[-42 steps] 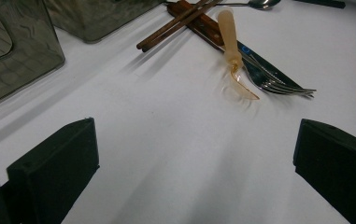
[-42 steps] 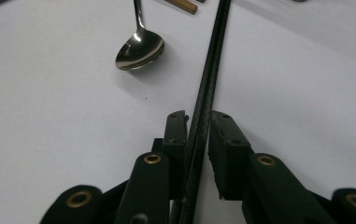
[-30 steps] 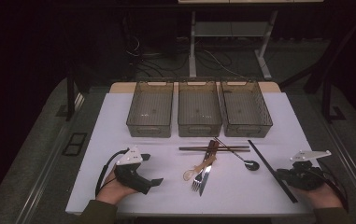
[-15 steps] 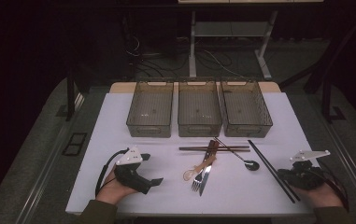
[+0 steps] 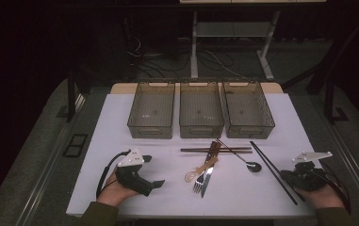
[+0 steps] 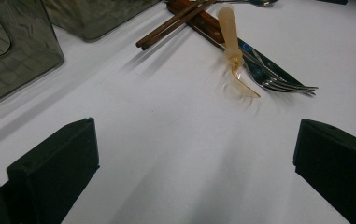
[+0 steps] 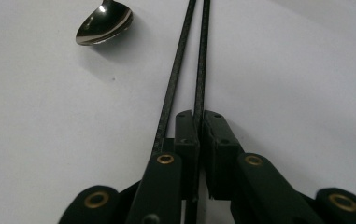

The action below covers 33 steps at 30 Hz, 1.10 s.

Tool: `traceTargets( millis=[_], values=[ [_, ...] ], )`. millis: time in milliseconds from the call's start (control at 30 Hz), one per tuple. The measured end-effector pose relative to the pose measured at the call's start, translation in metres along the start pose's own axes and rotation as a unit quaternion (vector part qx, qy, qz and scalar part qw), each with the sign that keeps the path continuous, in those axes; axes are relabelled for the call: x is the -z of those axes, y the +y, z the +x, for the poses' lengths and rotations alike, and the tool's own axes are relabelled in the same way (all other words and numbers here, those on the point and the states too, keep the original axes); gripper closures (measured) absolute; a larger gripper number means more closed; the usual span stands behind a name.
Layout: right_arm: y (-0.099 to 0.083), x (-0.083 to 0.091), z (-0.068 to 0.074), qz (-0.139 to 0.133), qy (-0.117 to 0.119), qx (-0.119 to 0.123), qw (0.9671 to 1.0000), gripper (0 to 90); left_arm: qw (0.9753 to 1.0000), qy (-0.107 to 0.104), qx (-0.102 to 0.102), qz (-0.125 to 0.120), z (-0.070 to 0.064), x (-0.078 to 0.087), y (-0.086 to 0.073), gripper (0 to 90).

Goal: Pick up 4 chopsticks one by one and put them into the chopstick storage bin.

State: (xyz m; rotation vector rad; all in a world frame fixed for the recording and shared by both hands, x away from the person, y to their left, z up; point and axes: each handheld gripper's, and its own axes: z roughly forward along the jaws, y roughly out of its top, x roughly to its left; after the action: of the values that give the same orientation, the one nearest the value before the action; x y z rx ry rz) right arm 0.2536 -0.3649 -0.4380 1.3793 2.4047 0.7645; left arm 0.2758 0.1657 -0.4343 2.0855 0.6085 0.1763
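Table [image 5: 120, 122]: a white surface is seen from the high view, with everything below laid on it.
Bins [image 5: 201, 110]: three clear plastic bins are set side by side along the far part of the table, all seen bare inside.
Left gripper [image 5: 154, 184]: it is rested on the near left of the table, held by a hand; its jaws are spread wide with nothing between them, and bare table is seen between them in the left gripper view.
Right gripper [image 5: 288, 175]: it is held at the near right; its jaws are pressed together on one chopstick of the black chopsticks [image 7: 199, 70], while the other stick lies just beside the jaw, outside the grip.
Cutlery pile: brown chopsticks [image 5: 216, 149], a knife [image 5: 206, 178], a fork [image 6: 278, 84] and an amber plastic spoon [image 6: 234, 56] are crossed in the middle.
Metal spoon [image 7: 104, 22]: it lies near the black chopsticks, apart from them.
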Motion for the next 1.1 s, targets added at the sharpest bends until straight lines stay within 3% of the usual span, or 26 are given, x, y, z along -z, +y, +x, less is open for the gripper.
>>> traceTargets(
  millis=[433, 1100],
  values=[
    [-0.002, 0.002, -0.004, -0.012, 0.000, -0.012, 0.9999, 85.9, 1.0000, 0.000, -0.001, 0.001, 0.000, 0.000, 0.000, 0.0],
    [-0.002, 0.019, -0.014, -0.064, 0.012, -0.023, 0.9976, 85.9, 1.0000, -0.001, 0.000, 0.001, 0.000, -0.001, 0.000, 0.0]
  ],
)
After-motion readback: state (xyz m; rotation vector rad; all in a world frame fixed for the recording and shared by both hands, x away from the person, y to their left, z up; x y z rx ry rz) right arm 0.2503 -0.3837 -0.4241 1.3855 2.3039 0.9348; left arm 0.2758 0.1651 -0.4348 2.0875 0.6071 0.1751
